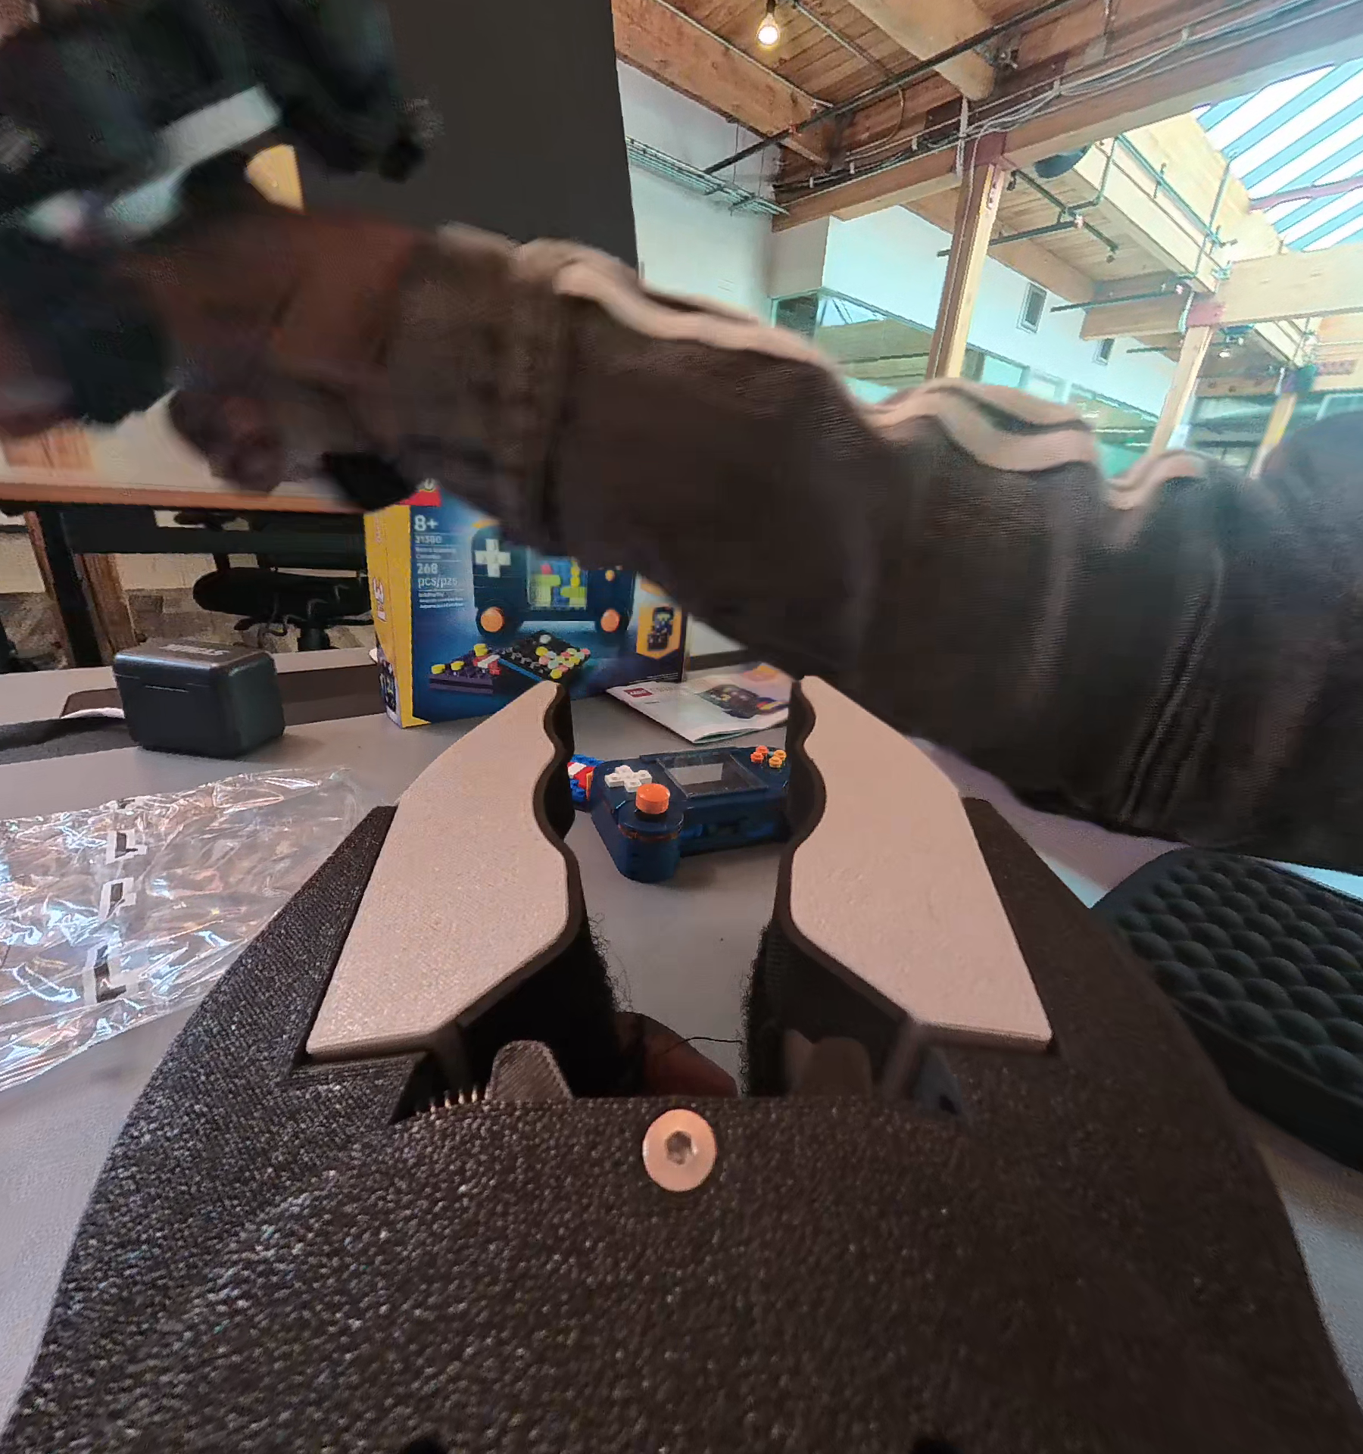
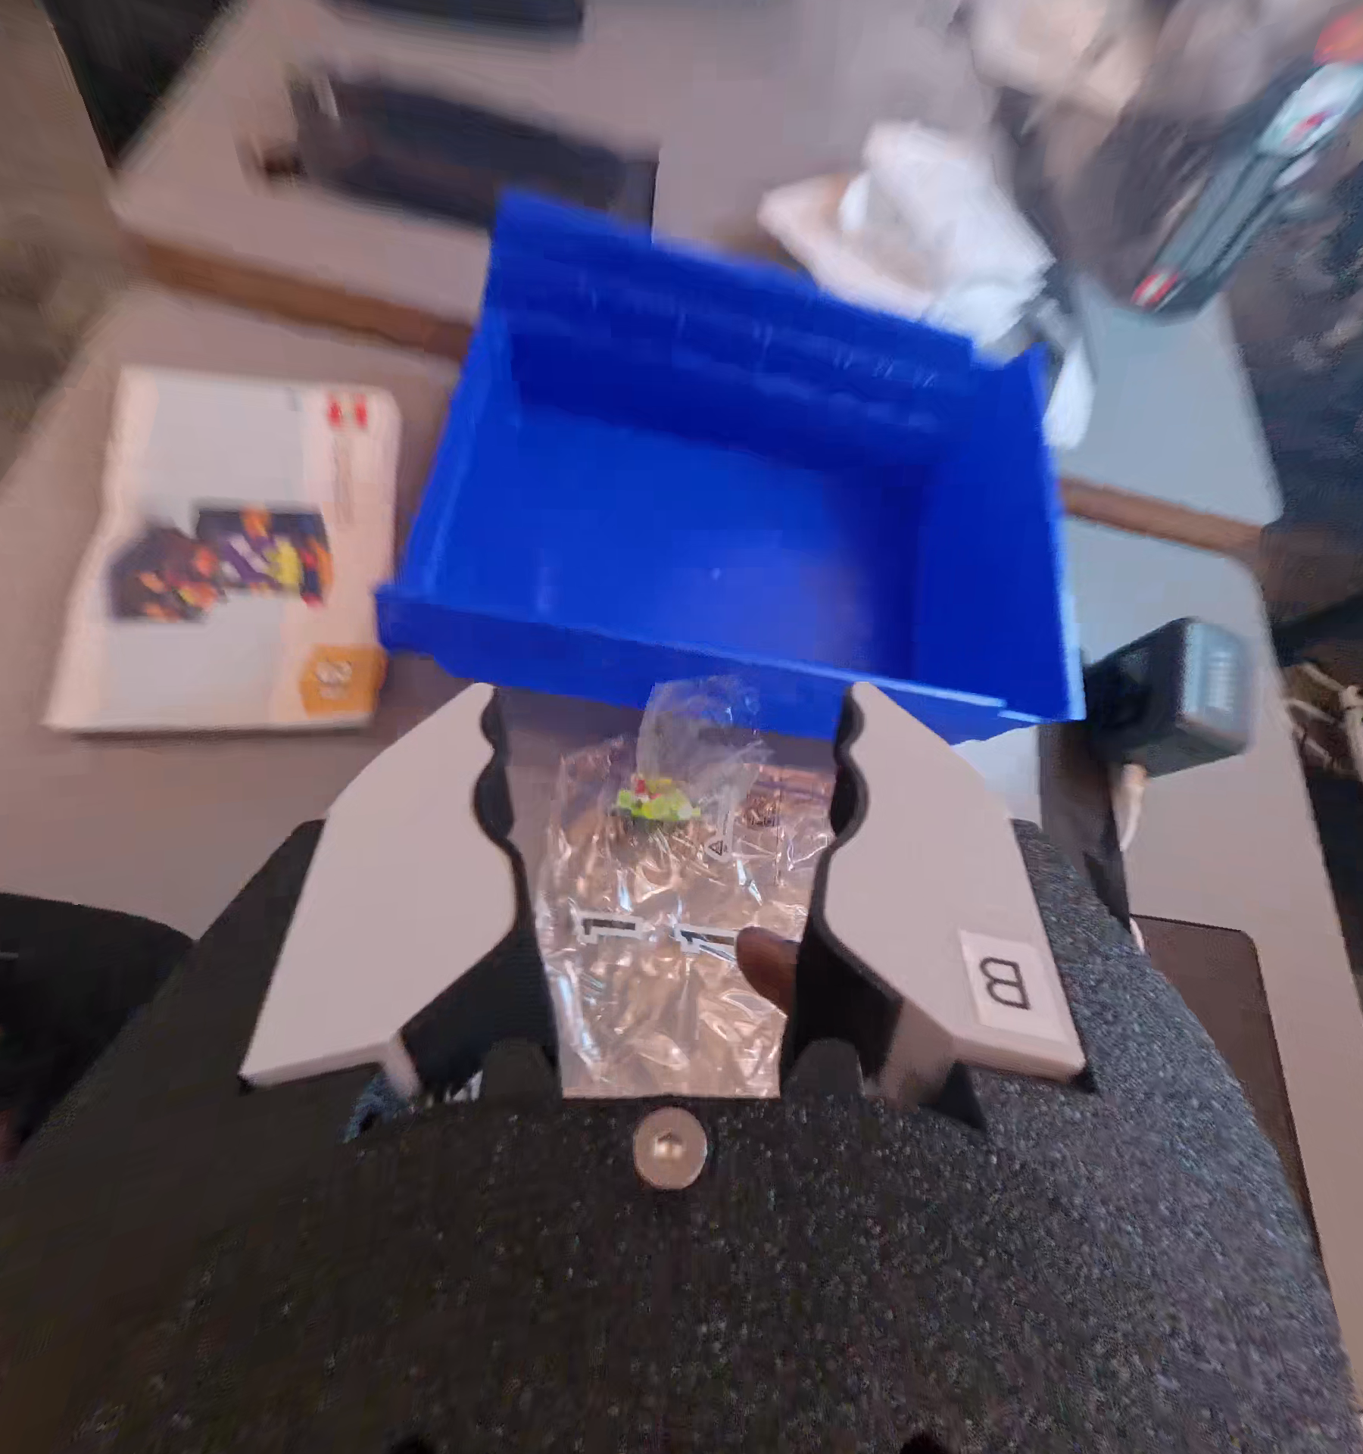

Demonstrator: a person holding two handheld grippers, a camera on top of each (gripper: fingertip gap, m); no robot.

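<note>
My left gripper (image 1: 680, 696) is open and empty, low over the grey table (image 1: 663, 944). It points at a dark blue brick-built handheld console (image 1: 686, 802) with orange buttons, which lies just beyond its fingertips. My right gripper (image 2: 670, 700) is open, its jaws wide apart above a clear plastic bag (image 2: 663, 983) that holds small green pieces (image 2: 651, 802). The bag lies on the table below and between the fingers. An open blue bin (image 2: 977, 551) stands just ahead of it. The right wrist view is blurred by motion.
A person's dark sleeve (image 1: 820, 511) crosses above the console. Behind the console stand a toy box (image 1: 521, 606), a booklet (image 1: 702, 704) and a black case (image 1: 198, 696). A clear bag (image 1: 112, 889) lies left, a black textured pad (image 1: 1253, 1007) right. A booklet (image 2: 222, 551) lies left of the bin.
</note>
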